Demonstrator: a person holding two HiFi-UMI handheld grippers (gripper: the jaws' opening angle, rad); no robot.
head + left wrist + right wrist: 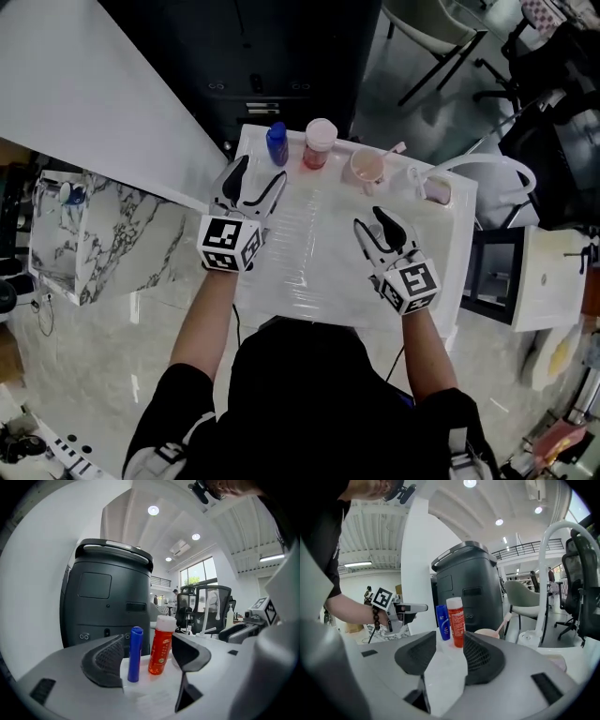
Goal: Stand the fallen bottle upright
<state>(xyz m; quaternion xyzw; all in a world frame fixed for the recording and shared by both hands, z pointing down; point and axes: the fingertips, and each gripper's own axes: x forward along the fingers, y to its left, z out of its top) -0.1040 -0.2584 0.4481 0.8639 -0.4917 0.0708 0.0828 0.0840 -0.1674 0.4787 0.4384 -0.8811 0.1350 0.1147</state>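
1. Blue bottle (277, 142): stands upright at far edge of white table (319, 277). Long axis vertical, cap end up, base on tabletop. Nothing holds it.
2. Right gripper (370, 219): nearest the person, well short of blue bottle and off to its right, over mid table. Jaws part open, nothing btwn them; only tabletop shows thru the gap.
3. Left gripper (262, 172): just short of blue bottle, slightly to its left, aimed toward it. Jaws spread wide, released, pads touch nothing. In left gripper view the blue bottle shows in the gap btwn the jaws, but beyond their tips.
4. Red bottle (319, 145): just right of blue bottle, apart from it, also upright. See-through red-orange body w/ white cap; taller and fatter than the blue one.
5. Cup (366, 167): right of blue bottle, past red bottle. Pale pink, open top, holds one thin pinkish stick leaning out to the right; can't tell what the stick is.
6. Writing: red bottle label has white print and blue bottle has a white patch, both too small to read. Each gripper's cube carries black/white square markers.
7. Dark machine (108, 606): behind blue bottle, beyond the table edge. Tall dark grey casing w/ rounded top.
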